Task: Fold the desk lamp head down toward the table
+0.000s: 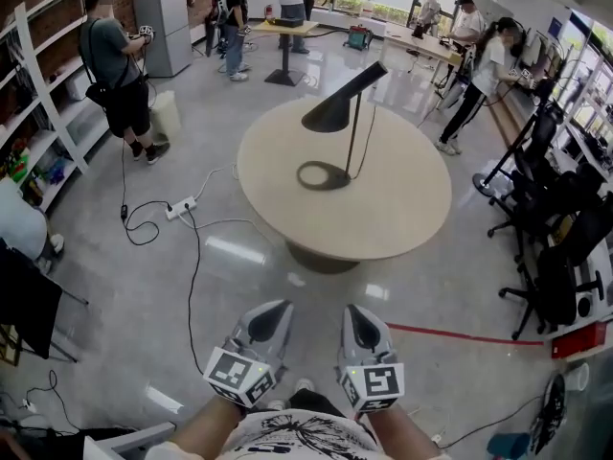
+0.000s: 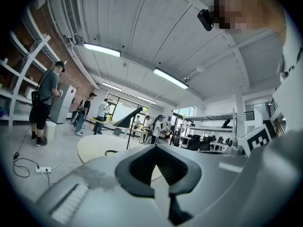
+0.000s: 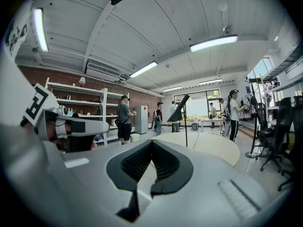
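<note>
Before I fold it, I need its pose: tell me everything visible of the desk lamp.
The desk lamp is black, seemingly metal: a ring-shaped base lying flat on the round beige table, a thin upright stem, and a tapered head tilted with its wide mouth low, not yet folded down. Only the table touches it.

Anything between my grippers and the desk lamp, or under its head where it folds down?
Nothing visible. Only open floor lies between the left gripper, the right gripper and the round table; the power strip and its cables lie off to the left. Under the lamp head the table holds only the lamp's own base.
</note>
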A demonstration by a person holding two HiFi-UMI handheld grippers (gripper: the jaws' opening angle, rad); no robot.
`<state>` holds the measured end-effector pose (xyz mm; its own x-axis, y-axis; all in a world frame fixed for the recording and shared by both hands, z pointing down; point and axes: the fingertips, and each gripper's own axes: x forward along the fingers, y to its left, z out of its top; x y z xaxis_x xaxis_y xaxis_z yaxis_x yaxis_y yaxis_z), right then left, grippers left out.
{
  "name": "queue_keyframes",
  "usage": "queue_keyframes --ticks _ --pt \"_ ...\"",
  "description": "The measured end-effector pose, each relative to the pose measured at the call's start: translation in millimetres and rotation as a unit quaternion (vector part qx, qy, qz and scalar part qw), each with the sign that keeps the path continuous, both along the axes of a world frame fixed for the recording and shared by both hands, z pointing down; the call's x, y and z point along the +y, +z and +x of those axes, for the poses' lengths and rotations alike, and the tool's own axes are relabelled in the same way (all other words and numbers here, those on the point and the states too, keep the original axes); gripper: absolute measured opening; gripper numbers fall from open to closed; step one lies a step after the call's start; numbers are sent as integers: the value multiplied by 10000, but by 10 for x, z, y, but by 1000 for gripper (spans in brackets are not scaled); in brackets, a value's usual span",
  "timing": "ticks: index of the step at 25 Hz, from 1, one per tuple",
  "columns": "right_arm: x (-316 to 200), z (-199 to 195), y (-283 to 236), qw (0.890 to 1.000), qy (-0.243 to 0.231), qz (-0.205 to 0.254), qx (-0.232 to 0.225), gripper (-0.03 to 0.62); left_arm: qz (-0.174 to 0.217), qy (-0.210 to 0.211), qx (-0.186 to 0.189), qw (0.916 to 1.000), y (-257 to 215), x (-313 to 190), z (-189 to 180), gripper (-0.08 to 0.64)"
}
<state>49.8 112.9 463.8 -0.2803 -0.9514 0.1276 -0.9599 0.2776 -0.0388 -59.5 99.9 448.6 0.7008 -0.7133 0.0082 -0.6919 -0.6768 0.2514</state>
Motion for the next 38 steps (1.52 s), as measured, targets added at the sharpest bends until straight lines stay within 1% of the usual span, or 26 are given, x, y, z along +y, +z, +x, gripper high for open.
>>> queue_keyframes --ticks 2,5,8,11,15,18,20,23,26,28,29,32,33,34,35,38 --pt "126 -77 -53 10000 33 31 -21 9 20 1 41 10000 -50 95 -62 5" --pt "358 -193 -183 9989 248 354 160 9 87 37 71 9999 -106 287 -155 5" --pt "560 -354 -278 9979 323 495 246 9 286 118 -26 9995 -176 496 -263 5" --pt "744 -463 -264 9979 319 466 303 9 480 140 -161 9986 -196 676 -343 5" --pt "1000 -566 -184 9984 319 358 304 9 515 173 -200 9983 -179 933 -455 5" --pt "1064 -622 -173 9988 301 294 268 8 570 194 -214 9980 -203 1013 -503 5" --pt "1056 -578 -195 9989 276 270 253 8 565 210 -205 9980 -235 1011 -445 5" --pt "1041 -402 -184 9989 245 306 274 8 618 214 -225 9976 -225 1013 -249 5" --pt "1130 -434 -176 9981 188 411 408 8 689 213 -212 9972 -189 1110 -254 5" --pt "1096 -438 -238 9981 157 431 416 9 693 195 -229 9971 -246 1084 -248 5" --pt "997 -372 -286 9982 136 422 398 8 690 182 -249 9971 -292 992 -180 5" --pt "479 28 -365 9988 8 361 337 8 637 68 -314 9975 -370 496 214 5" --pt "387 107 -355 9989 -19 345 327 8 628 38 -320 9975 -363 406 286 5" --pt "411 86 -330 9989 -13 339 324 8 637 33 -310 9975 -344 426 256 5" --pt "534 -43 -296 9989 16 341 320 8 657 49 -288 9974 -316 542 117 5" --pt "1075 -793 -195 9989 106 357 284 8 712 131 -223 9971 -210 1065 -647 5"
